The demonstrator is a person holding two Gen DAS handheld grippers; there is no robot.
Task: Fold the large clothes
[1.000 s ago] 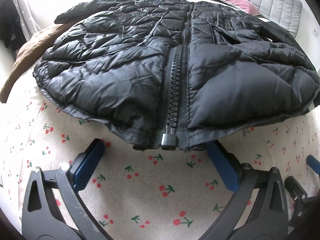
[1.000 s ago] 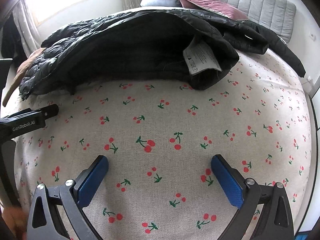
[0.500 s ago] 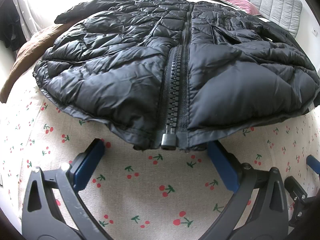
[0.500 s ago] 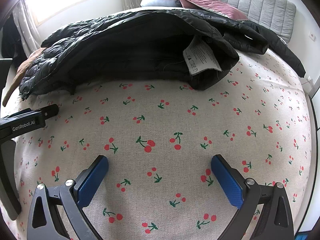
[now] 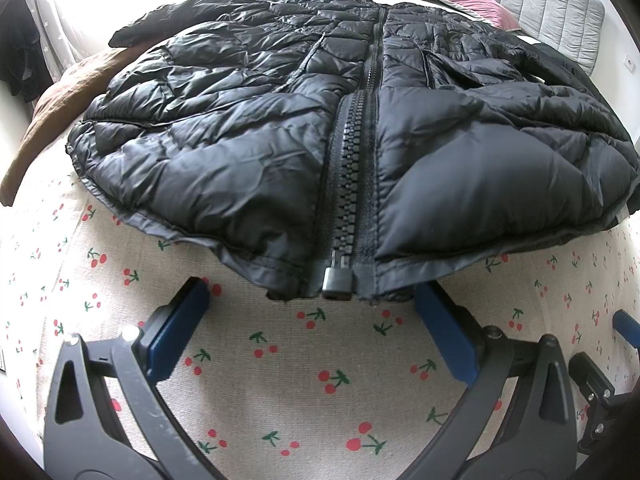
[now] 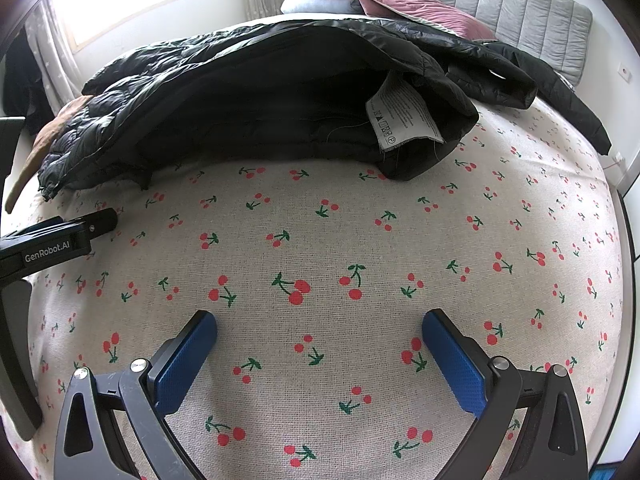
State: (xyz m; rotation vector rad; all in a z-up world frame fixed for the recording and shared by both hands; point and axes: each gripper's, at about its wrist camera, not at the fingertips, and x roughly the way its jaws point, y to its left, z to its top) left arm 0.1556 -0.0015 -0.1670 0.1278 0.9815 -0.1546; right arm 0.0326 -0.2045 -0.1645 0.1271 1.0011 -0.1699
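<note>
A black quilted puffer jacket (image 5: 248, 152) lies zipped and spread on a cherry-print bed cover (image 5: 304, 380). Its zipper (image 5: 352, 184) runs down the middle to the hem. My left gripper (image 5: 312, 312) is open and empty, just short of the hem at the zipper's foot. In the right wrist view the jacket (image 6: 248, 104) shows its hem lifted, with a white care label (image 6: 404, 120) hanging out. My right gripper (image 6: 320, 340) is open and empty over bare cover, well short of the jacket.
A brown cloth (image 5: 60, 108) lies under the jacket's left side. Pink and white pillows (image 6: 416, 4) and a grey headboard (image 6: 512, 12) stand at the far end. The left gripper's body (image 6: 52, 244) shows at the right view's left edge. The bed's edge (image 6: 624, 240) runs on the right.
Almost nothing has moved. The left gripper's body sits very slightly differently at the edge of the right wrist view.
</note>
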